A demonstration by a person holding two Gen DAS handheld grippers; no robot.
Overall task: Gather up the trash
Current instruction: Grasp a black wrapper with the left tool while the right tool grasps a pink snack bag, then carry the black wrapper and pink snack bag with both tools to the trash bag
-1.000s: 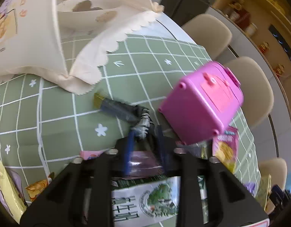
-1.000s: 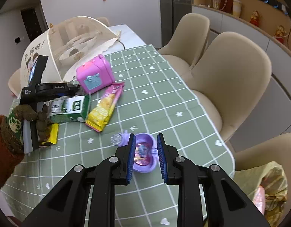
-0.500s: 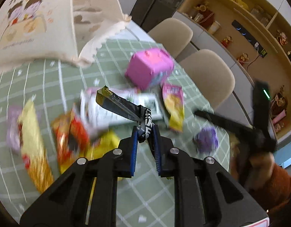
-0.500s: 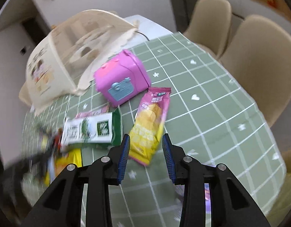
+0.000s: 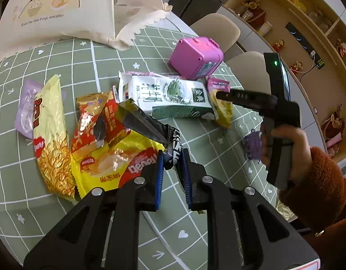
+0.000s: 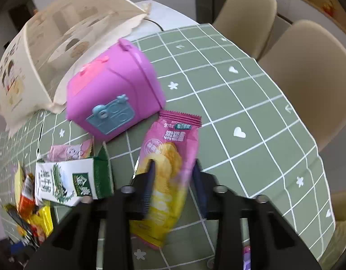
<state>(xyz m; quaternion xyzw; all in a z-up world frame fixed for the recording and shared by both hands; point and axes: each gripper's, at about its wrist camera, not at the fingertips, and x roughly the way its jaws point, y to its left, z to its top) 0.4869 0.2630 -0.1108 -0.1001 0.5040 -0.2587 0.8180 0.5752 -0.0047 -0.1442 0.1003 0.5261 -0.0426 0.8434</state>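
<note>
Left gripper (image 5: 172,157) jaws clench a dark wrapper (image 5: 146,123); right gripper (image 6: 174,173) jaws, released, straddle the pink-yellow chip packet (image 6: 170,164) at 6 o'clock.

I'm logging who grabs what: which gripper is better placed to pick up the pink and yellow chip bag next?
Right. The right gripper is open with its fingers on either side of the chip bag, while the left gripper is shut on a dark wrapper.
</note>
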